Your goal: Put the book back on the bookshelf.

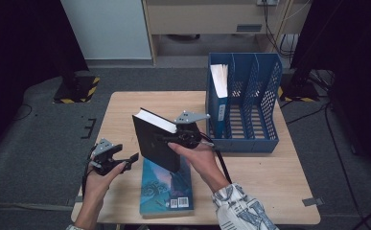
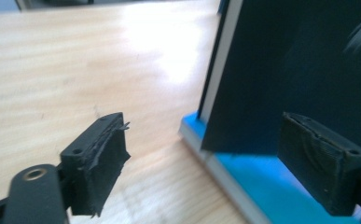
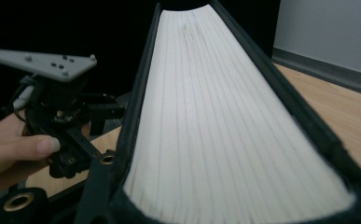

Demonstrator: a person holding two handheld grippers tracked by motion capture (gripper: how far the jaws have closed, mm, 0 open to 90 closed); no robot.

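Note:
A black hardcover book [image 1: 155, 140] stands tilted with its lower corner over a blue paperback [image 1: 167, 190] that lies flat near the table's front edge. My right gripper [image 1: 169, 139] is shut on the black book from the right, and its jaws clamp both covers around the white page edge [image 3: 215, 116]. My left gripper [image 1: 128, 160] hovers just left of the two books with its jaws open. In the left gripper view the gripper [image 2: 206, 163] faces the black book [image 2: 299, 70] and the blue paperback [image 2: 262, 186], and its pads touch neither.
A blue mesh file rack [image 1: 264, 103] stands at the table's back right, with a blue folder of white papers [image 1: 219, 91] in its left slot. Bare wooden table [image 1: 125, 110] lies to the left and behind. The left gripper and its hand [image 3: 52, 126] are beside the book in the right gripper view.

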